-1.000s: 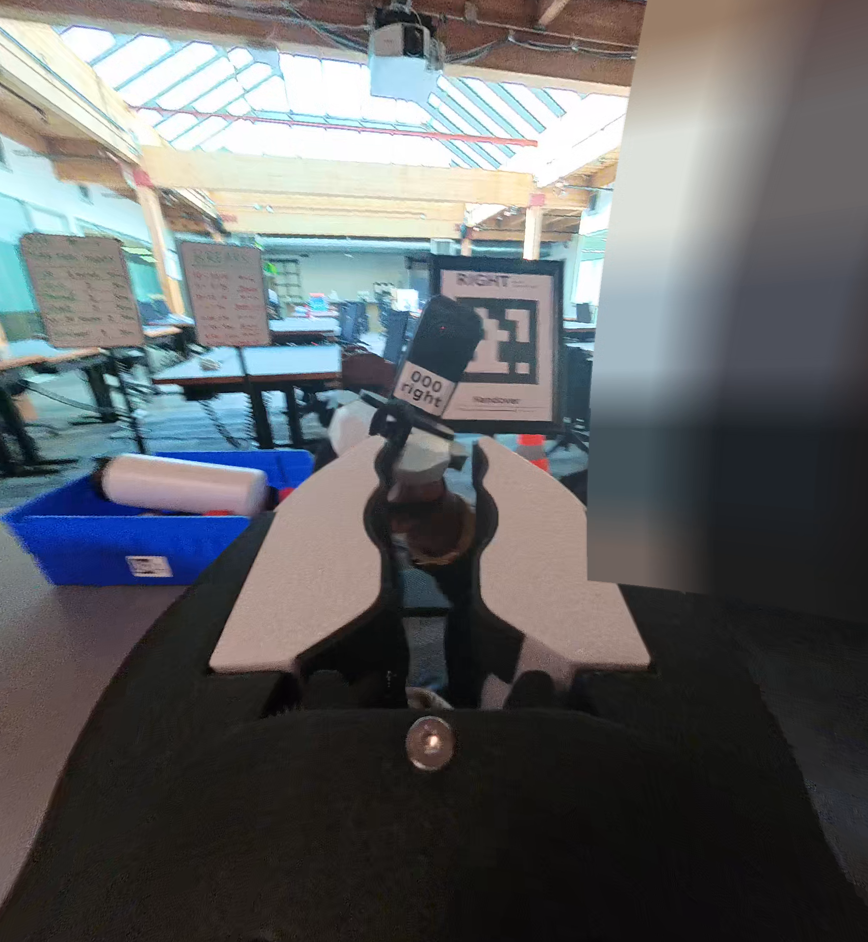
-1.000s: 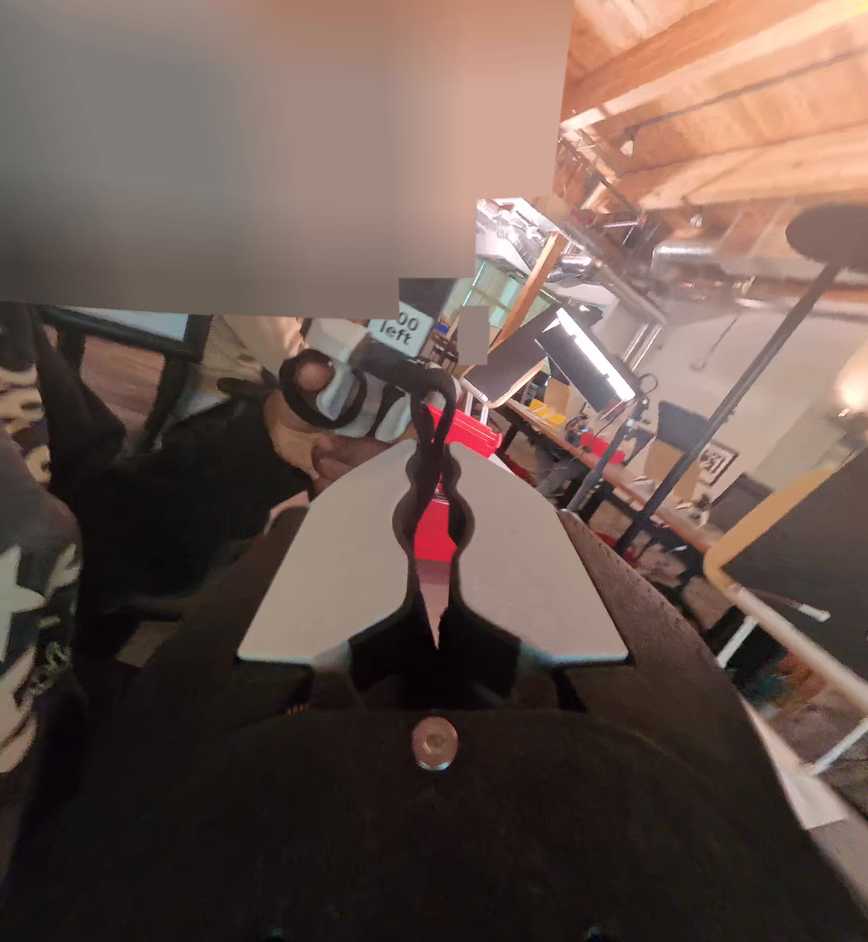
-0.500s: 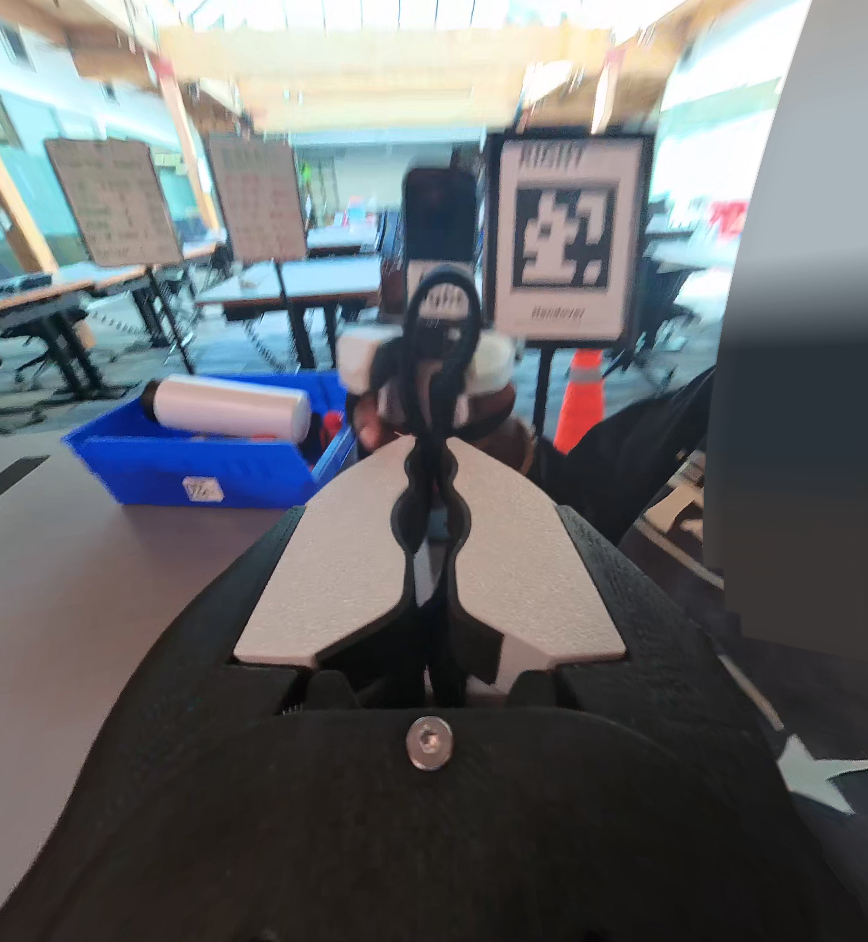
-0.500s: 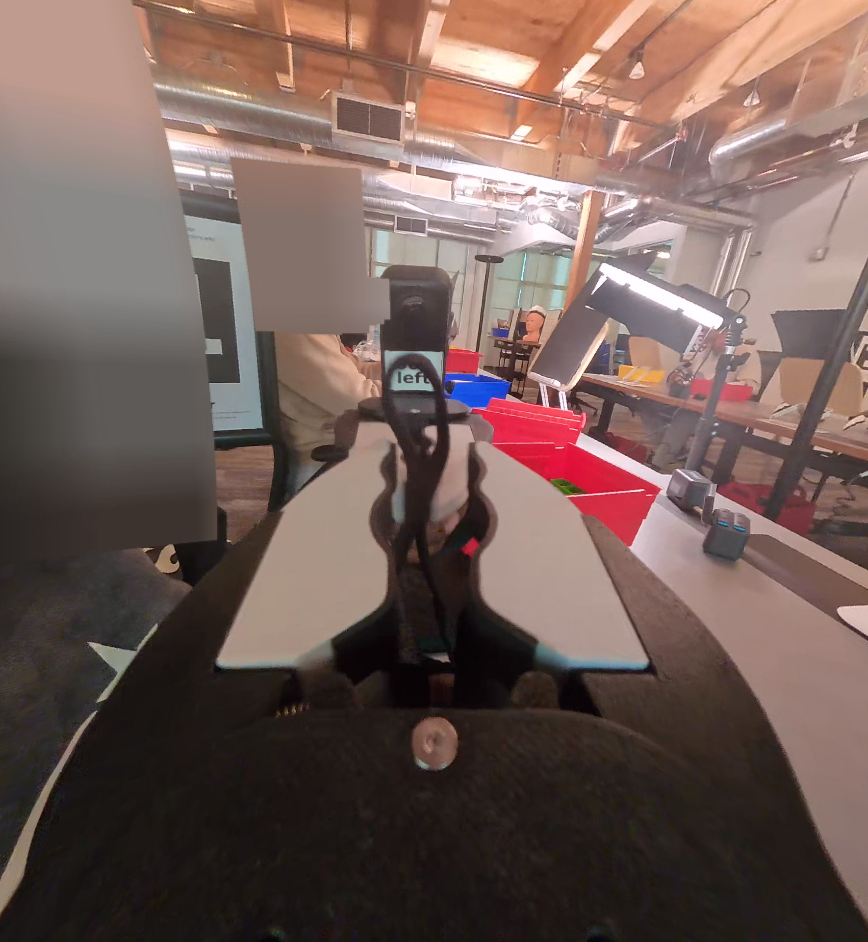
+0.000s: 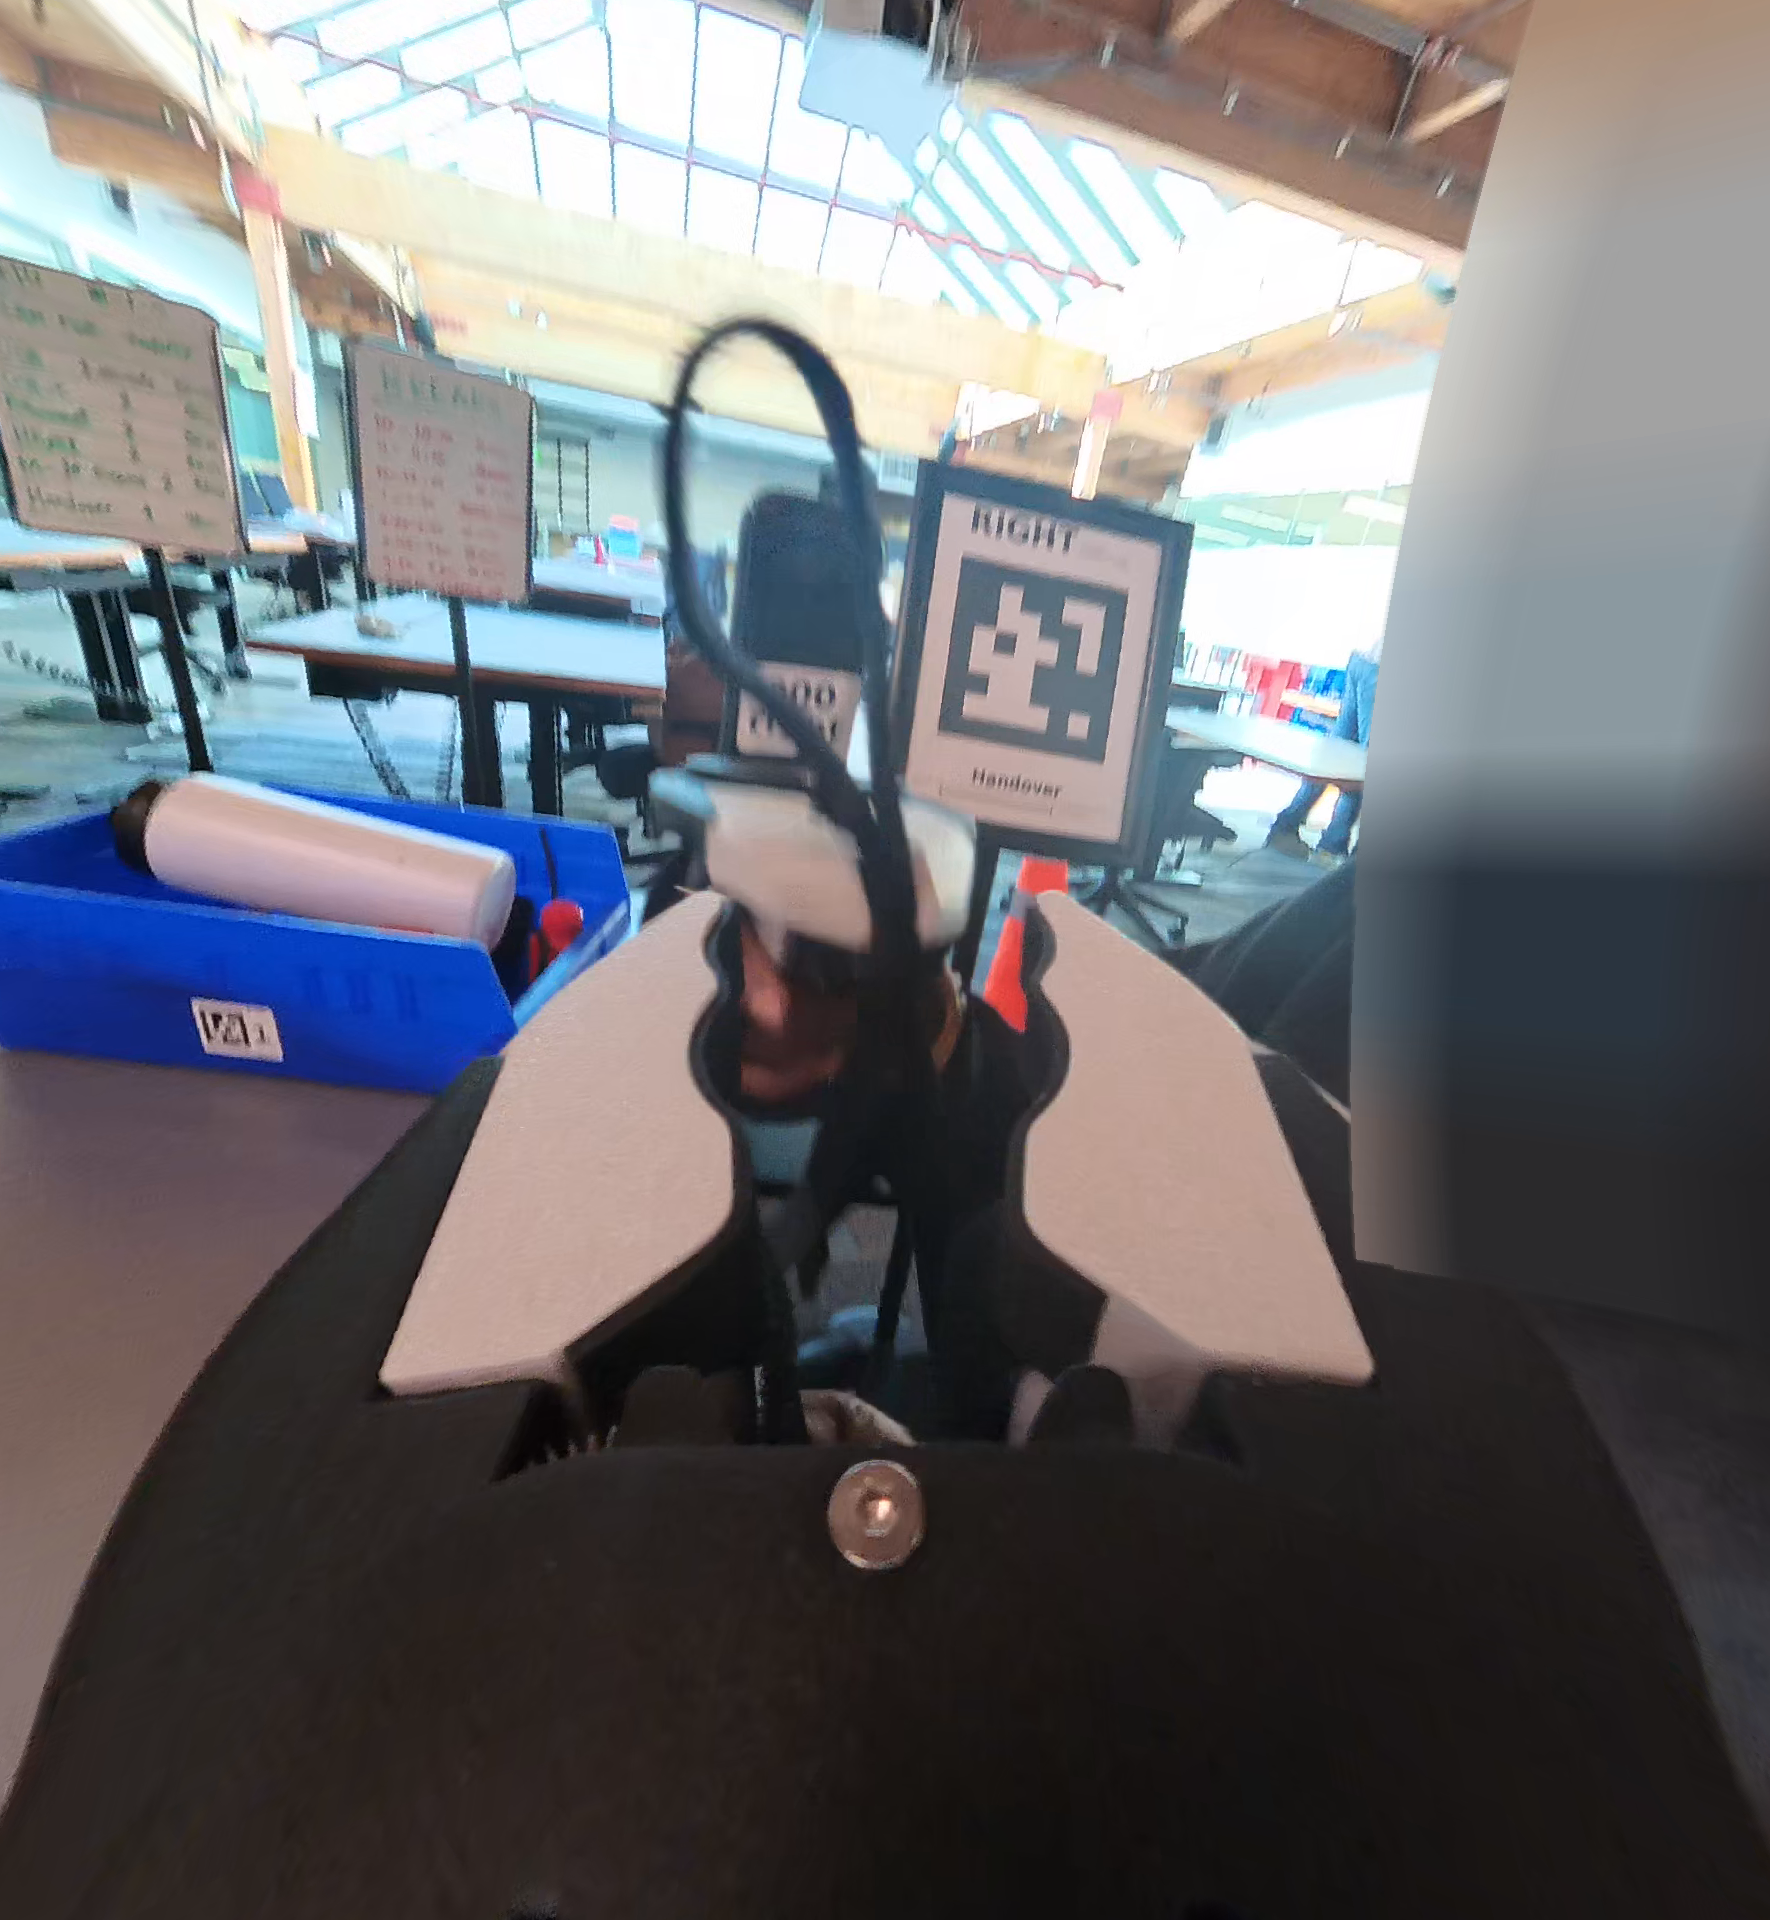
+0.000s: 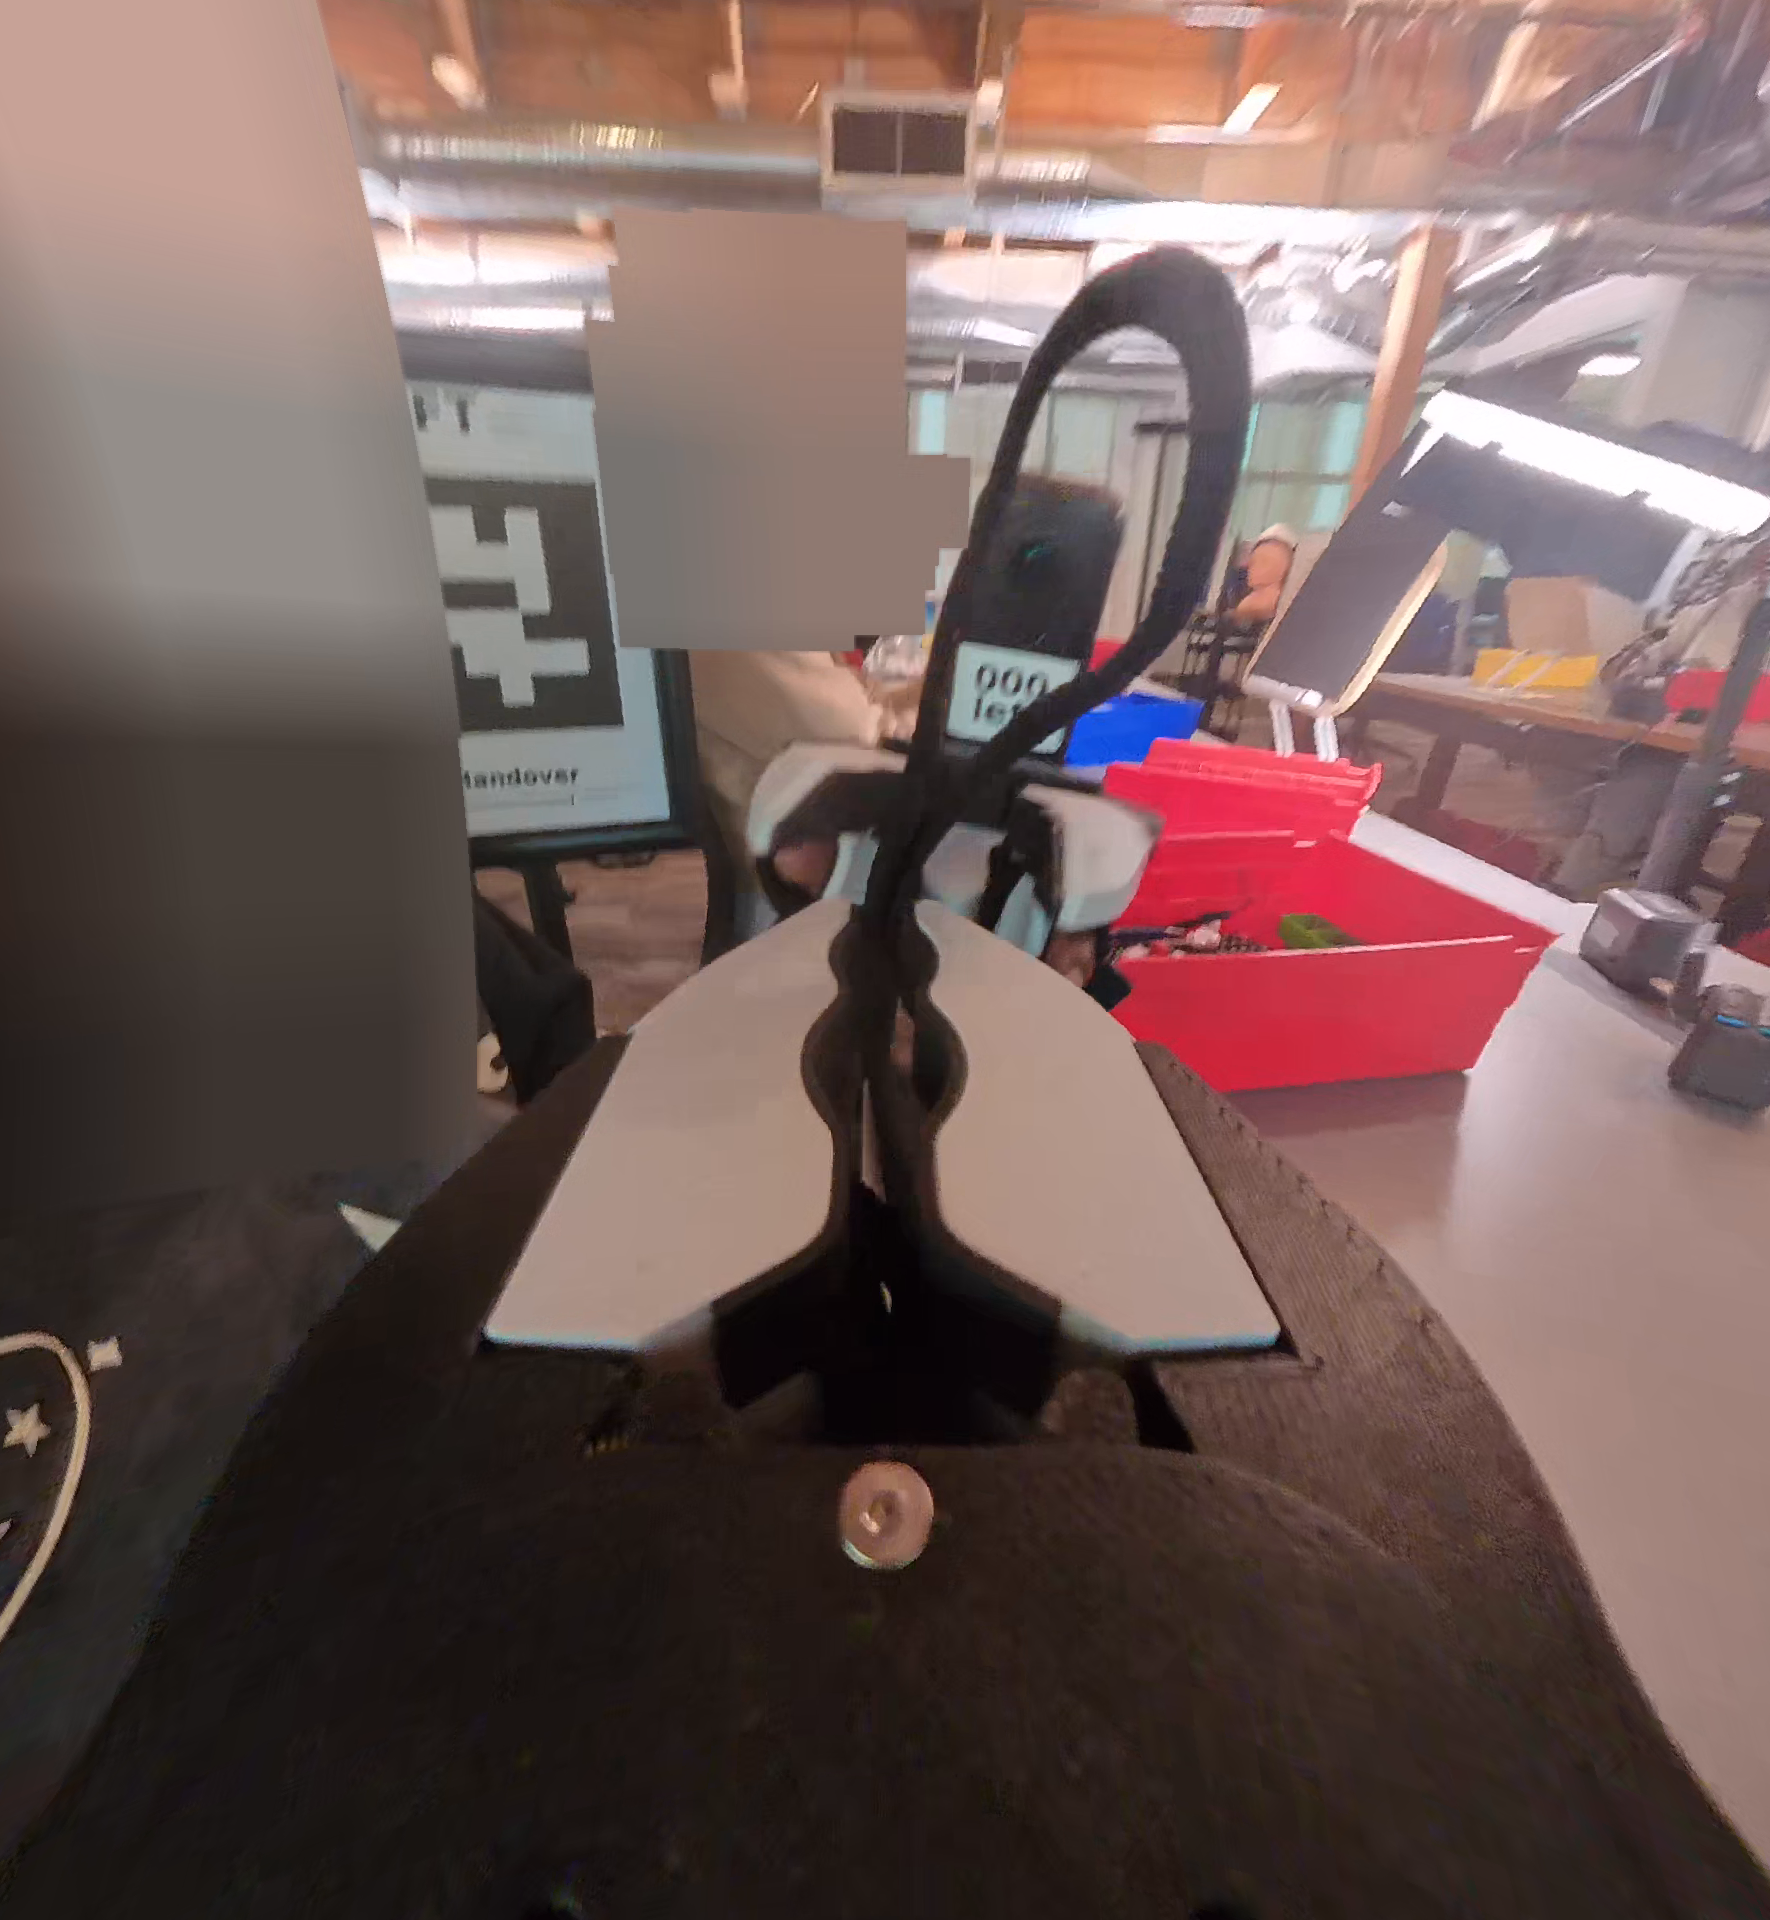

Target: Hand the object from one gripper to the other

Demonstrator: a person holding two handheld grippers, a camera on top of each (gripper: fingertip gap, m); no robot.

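Right wrist view: right gripper [image 6: 886, 920] fingers clenched on black cord [image 6: 1151, 499] | left gripper [image 5: 876, 925] fingers spread, released.

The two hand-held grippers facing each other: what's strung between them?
A black cord loop, clamped by the right hand-held gripper; in the left wrist view it passes between the open left hand-held gripper.

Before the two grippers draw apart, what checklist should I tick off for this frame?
1. Right gripper shut on the black cord: ok.
2. Left gripper open: ok.
3. Cord free of the left gripper's fingers: cannot tell; it runs down between them and is blurred.
4. Cord loop stands above both grippers, snagged on nothing: ok.
5. Red bin and blue bin off to the sides, out of the way: ok.
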